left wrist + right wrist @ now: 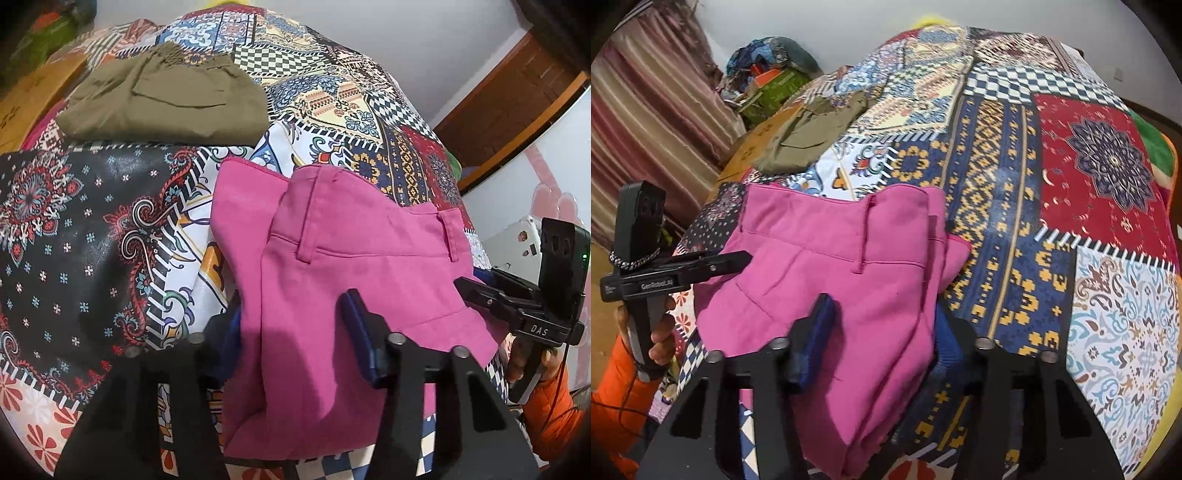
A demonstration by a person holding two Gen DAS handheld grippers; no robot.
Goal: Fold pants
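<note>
Pink pants [332, 258] on patchwork bedspread [1015, 221], left hand-held gripper [291, 339] and right hand-held gripper [882, 339] each grasping a pants edge, folded olive pants [166, 107] beyond.

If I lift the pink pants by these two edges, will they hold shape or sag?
Likely sag: the pink pants already drape in soft folds over the patterned bedspread. Probably light, thin cloth. The stacked layers may slide apart, since each tool, left tool and right tool, straddles only one side.

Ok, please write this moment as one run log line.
pink pants: on bedspread; left hand-held gripper: clamps one side; right hand-held gripper: clamps other side
</note>
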